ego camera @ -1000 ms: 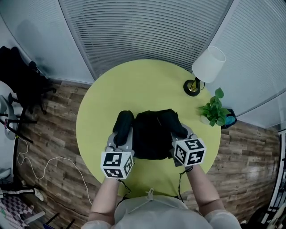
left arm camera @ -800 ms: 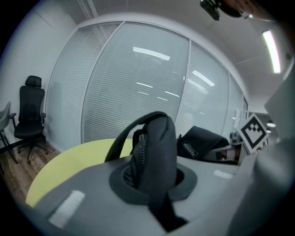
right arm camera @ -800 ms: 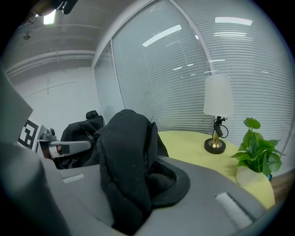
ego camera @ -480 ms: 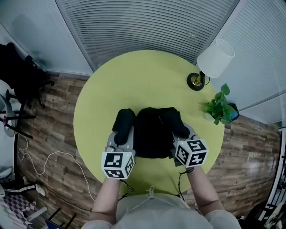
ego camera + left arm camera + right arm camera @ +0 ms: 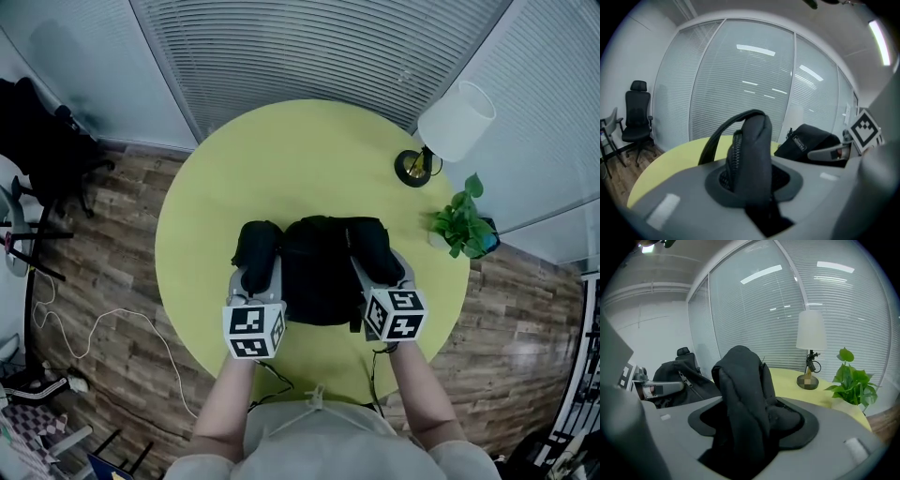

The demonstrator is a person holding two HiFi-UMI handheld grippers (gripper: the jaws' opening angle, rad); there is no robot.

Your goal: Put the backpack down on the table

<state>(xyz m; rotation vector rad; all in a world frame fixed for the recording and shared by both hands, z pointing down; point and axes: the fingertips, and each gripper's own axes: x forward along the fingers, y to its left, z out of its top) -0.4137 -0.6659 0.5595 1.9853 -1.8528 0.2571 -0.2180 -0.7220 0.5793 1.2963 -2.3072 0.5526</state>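
The backpack (image 5: 323,272) lies on the round yellow-green bench (image 5: 300,150), toward its 6 o'clock edge and well clear of the lamp (image 5: 448,131) at 2 o'clock and the potted plant (image 5: 459,225) at 3 o'clock. Judging by how flat it sits, the bench already carries its weight, so the step in hand is the release.

To do it well, let each padded shoulder strap fall free before drawing back. Pull straight toward 6 o'clock, low and level, so no jaw snags a strap and drags the bag off the near edge.

The left gripper (image 5: 750,180) is only beginning to open. Its jaws sit close against the left strap (image 5: 752,140), which stands upright between them. The right gripper (image 5: 750,425) is opening wider, and the right strap (image 5: 740,380) slumps loosely in the gap with room on both sides.

Both forearms reach in from 6 o'clock, side by side. The grippers flank the bag at its 9 and 3 o'clock, aimed toward 12 o'clock and tipped somewhat downward.
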